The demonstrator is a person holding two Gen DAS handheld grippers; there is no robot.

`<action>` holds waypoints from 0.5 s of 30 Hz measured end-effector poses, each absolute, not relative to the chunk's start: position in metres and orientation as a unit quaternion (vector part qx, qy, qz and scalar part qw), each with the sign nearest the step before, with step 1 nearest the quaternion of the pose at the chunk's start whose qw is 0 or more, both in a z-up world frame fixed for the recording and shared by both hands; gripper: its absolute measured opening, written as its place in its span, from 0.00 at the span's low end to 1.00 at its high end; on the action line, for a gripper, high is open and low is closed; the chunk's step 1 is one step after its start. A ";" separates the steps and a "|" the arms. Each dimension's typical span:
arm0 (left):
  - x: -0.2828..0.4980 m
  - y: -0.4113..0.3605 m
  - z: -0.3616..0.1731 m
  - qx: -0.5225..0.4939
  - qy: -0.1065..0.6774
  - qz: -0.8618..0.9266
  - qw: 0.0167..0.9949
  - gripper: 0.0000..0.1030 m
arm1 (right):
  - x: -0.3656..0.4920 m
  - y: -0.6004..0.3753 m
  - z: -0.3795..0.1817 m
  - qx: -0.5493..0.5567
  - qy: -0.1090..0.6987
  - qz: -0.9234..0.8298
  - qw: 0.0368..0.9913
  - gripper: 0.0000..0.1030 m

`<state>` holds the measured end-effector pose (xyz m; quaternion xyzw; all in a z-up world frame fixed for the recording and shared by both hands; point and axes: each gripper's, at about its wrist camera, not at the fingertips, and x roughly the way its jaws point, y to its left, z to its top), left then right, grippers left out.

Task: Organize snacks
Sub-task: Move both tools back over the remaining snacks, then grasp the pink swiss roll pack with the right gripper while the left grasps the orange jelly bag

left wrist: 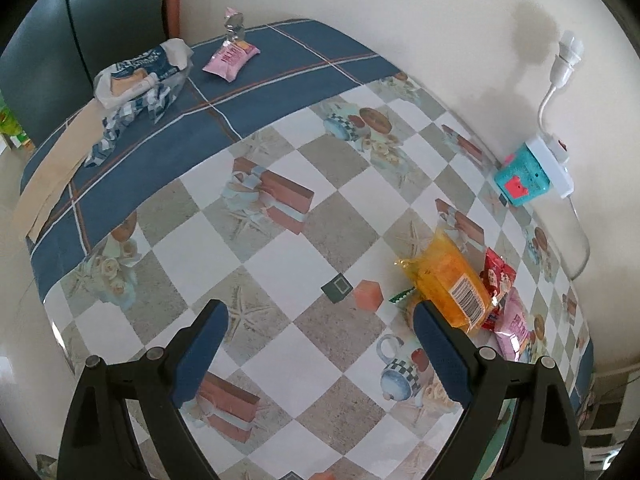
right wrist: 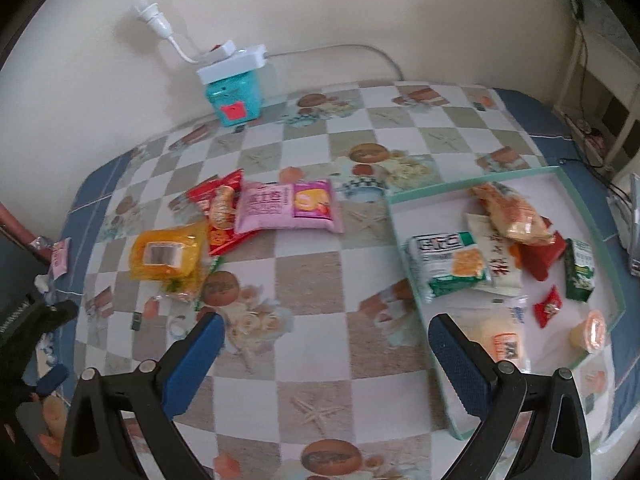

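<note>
Both hand-held grippers, left (left wrist: 320,316) and right (right wrist: 326,330), hover spread and empty; loose snacks at left of frame, like the pink packet (right wrist: 288,206), likely await the tray (right wrist: 404,196) at right.

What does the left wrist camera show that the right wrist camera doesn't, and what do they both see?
Only the left wrist view shows the crumpled blue-and-white bag near the far edge. Only the right wrist view shows the green-rimmed tray holding snacks such as the green cracker pack. Both show the yellow packet, the red packets and the teal box by the wall.
</note>
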<state>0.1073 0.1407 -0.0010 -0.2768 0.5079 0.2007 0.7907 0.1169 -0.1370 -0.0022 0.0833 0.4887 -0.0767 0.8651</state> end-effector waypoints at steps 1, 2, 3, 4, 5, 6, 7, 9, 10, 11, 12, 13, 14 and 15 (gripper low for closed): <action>0.109 0.140 -0.002 -0.274 0.511 0.197 0.791 0.91 | 0.119 -0.136 -0.002 0.084 0.487 -0.075 0.866 1.00; 0.111 0.139 -0.004 -0.270 0.513 0.195 0.791 0.91 | 0.120 -0.135 -0.002 0.084 0.486 -0.076 0.867 1.00; 0.113 0.138 -0.005 -0.266 0.515 0.192 0.792 0.91 | 0.121 -0.135 -0.002 0.083 0.484 -0.078 0.868 1.00; 0.115 0.137 -0.005 -0.262 0.517 0.190 0.792 0.91 | 0.123 -0.135 -0.002 0.083 0.483 -0.080 0.868 1.00; 0.116 0.136 -0.006 -0.257 0.520 0.188 0.793 0.91 | 0.125 -0.136 -0.003 0.082 0.483 -0.083 0.868 1.00; 0.119 0.134 -0.007 -0.251 0.522 0.184 0.794 0.91 | 0.126 -0.137 -0.004 0.084 0.483 -0.083 0.867 1.00; 0.120 0.133 -0.007 -0.248 0.523 0.183 0.794 0.91 | 0.127 -0.138 -0.005 0.087 0.484 -0.083 0.867 1.00; 0.124 0.131 -0.007 -0.242 0.526 0.178 0.796 0.91 | 0.130 -0.142 -0.007 0.092 0.486 -0.084 0.865 1.00; 0.125 0.130 -0.007 -0.243 0.527 0.174 0.796 0.91 | 0.131 -0.143 -0.008 0.095 0.486 -0.085 0.865 1.00; 0.127 0.129 -0.008 -0.245 0.528 0.170 0.796 0.91 | 0.134 -0.145 -0.008 0.097 0.485 -0.087 0.865 1.00; 0.128 0.128 -0.008 -0.247 0.528 0.166 0.795 0.91 | 0.135 -0.146 -0.008 0.099 0.483 -0.088 0.865 1.00; 0.130 0.127 -0.007 -0.248 0.529 0.164 0.795 0.91 | 0.136 -0.147 -0.008 0.101 0.481 -0.088 0.867 1.00; 0.132 0.126 -0.006 -0.249 0.528 0.163 0.796 0.91 | 0.137 -0.148 -0.008 0.101 0.480 -0.086 0.867 1.00; 0.135 0.125 -0.005 -0.248 0.526 0.163 0.797 0.91 | 0.139 -0.148 -0.007 0.102 0.477 -0.084 0.869 1.00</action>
